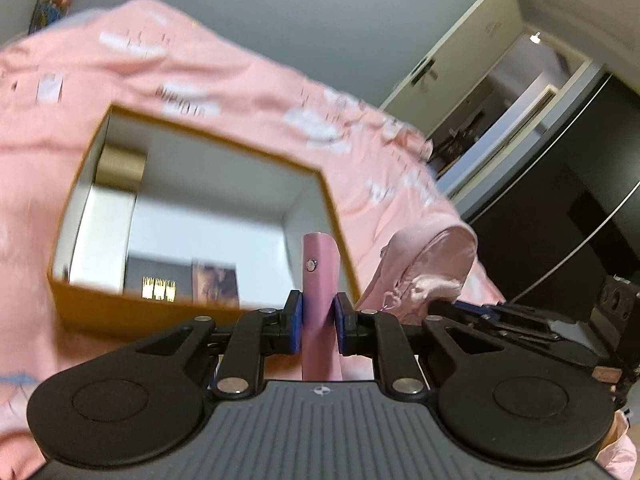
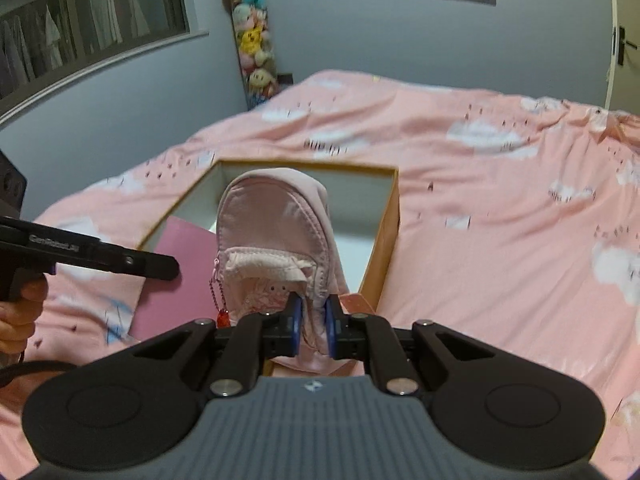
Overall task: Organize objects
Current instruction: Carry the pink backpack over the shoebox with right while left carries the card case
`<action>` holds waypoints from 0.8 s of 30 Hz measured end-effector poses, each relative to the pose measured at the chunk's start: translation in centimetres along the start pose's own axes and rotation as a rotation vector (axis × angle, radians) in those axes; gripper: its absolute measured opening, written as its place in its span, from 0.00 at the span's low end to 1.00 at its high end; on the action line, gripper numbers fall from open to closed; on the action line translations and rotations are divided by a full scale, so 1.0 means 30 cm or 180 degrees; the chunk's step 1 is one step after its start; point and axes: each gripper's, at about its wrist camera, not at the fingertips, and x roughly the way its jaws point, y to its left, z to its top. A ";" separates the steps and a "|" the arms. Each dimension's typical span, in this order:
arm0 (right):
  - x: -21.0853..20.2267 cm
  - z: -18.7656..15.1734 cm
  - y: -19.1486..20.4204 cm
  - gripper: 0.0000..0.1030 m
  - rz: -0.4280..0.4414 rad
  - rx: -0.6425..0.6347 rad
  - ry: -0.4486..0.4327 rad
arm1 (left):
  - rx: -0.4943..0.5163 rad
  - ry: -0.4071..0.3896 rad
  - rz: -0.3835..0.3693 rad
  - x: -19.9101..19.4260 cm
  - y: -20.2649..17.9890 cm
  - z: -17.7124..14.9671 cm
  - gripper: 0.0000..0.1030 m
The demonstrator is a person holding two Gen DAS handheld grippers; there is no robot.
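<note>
My left gripper [image 1: 318,316] is shut on a flat mauve case [image 1: 319,276] with a metal snap, held edge-on above the near right corner of an open tan box [image 1: 216,136]. In the right wrist view the same case [image 2: 176,272] shows as a flat sheet at the box's [image 2: 308,165] left side, with the left gripper [image 2: 168,268] clamped on it. My right gripper [image 2: 312,320] is shut on the lower edge of a pink satin zip pouch [image 2: 276,224], which hangs in front of the box. A red charm [image 2: 222,316] dangles from its zip. The pouch [image 1: 432,264] also appears right of the case.
The box sits on a bed with a pink cloud-print cover [image 2: 480,200]. Inside it lie a white carton [image 1: 104,232], a beige carton [image 1: 122,168] and a dark printed item [image 1: 180,280]. Plush toys [image 2: 252,40] hang by the wall. A hand [image 2: 20,312] holds the left gripper.
</note>
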 end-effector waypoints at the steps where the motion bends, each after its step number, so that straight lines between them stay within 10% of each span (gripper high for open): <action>1: -0.002 0.014 0.000 0.12 -0.0027 -0.0003 -0.0041 | 0.0016 -0.0049 0.0002 -0.002 -0.003 0.018 0.18; 9: 0.047 0.122 0.013 0.12 -0.0192 0.0144 -0.0300 | 0.0054 -0.0343 0.0043 0.073 0.012 0.167 0.18; 24: 0.203 0.170 -0.068 0.12 -0.0343 0.0402 -0.0046 | -0.0367 0.0237 0.0099 0.406 0.177 0.154 0.18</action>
